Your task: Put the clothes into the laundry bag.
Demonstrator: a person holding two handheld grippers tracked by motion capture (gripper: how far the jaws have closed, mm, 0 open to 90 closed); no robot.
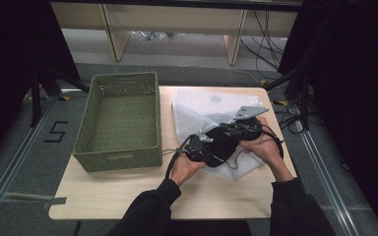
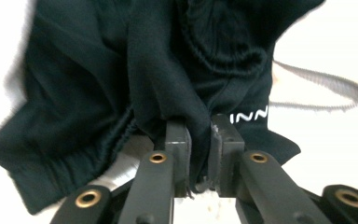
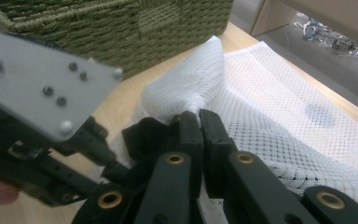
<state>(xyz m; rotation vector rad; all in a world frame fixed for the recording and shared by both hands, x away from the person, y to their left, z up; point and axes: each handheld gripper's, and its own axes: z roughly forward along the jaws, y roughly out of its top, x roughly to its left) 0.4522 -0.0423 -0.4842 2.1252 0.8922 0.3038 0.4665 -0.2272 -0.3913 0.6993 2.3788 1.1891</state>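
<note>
High view: even overhead light falls on the counter (image 1: 103, 191), while both side margins sink into near-black; the person's dark sleeves and the black garment (image 1: 221, 142) lose all detail. Shadows are soft and short. The picture is slightly grainy and soft throughout. Left gripper view: the white mesh bag (image 2: 335, 56) behind the jaws is overexposed to plain white, the black garment just beyond the jaws is mildly blurred, and its left edge smears. Right gripper view: the mesh beside the jaws is sharp enough to show its weave; the grey plate (image 3: 42, 88) left of the jaws and the far background are out of focus.
</note>
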